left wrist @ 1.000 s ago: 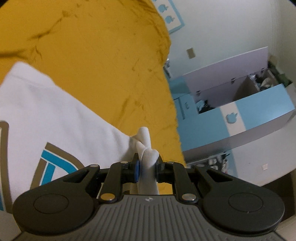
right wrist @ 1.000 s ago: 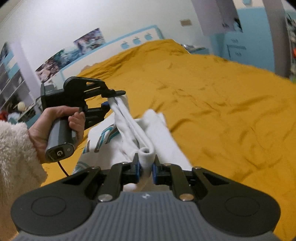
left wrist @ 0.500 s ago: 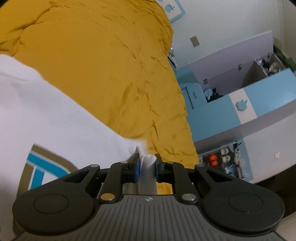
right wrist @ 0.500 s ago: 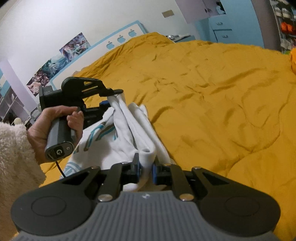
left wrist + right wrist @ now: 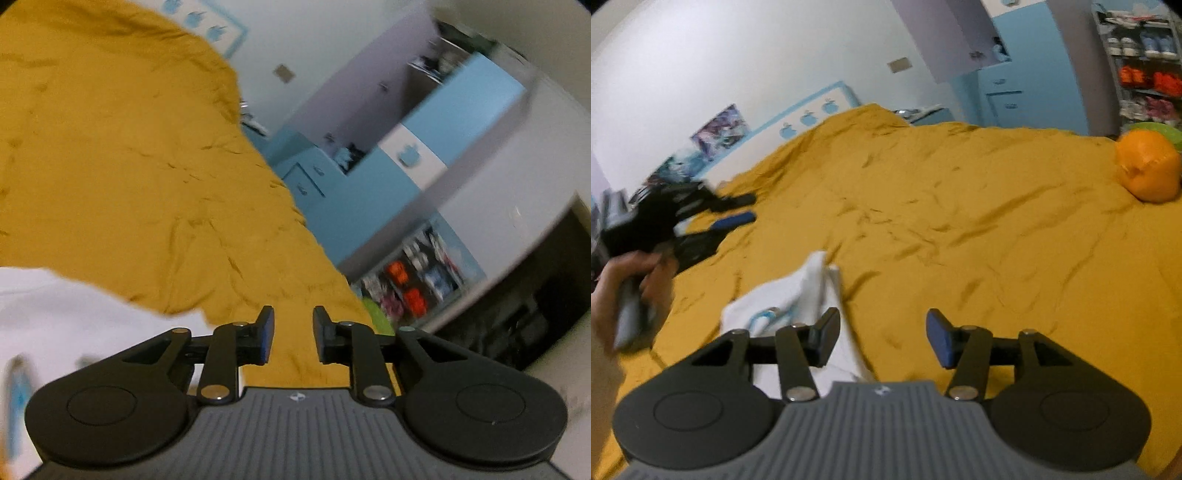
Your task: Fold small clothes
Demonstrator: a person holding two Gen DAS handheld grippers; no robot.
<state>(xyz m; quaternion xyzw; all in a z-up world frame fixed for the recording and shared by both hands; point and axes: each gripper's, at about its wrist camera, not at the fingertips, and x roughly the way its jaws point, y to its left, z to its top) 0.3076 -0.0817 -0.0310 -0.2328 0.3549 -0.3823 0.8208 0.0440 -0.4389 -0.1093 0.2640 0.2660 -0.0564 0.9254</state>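
Observation:
A small white garment [image 5: 803, 295] with a blue and tan print lies crumpled on the yellow bedspread [image 5: 960, 229]. My right gripper [image 5: 882, 338] hangs just above it with its jaws opening; the cloth lies by the left finger and nothing is between the pads. In the left wrist view the white garment [image 5: 66, 314] fills the lower left, blurred. My left gripper [image 5: 293, 332] has its jaws opening with nothing between them, only bedspread behind. The right wrist view shows the left gripper [image 5: 735, 210] held in a hand, raised above the bed to the left of the garment.
An orange cushion [image 5: 1148, 170] sits at the bed's far right, with a green object behind it. Blue and white cupboards [image 5: 399, 173] and a shoe shelf [image 5: 1145, 66] stand past the bed's edge. A headboard with apple shapes [image 5: 809, 118] lines the wall.
Both grippers have let go of the white garment, which has dropped onto the bedspread. The left gripper has risen and rolled. The right gripper has drawn back and opened wide.

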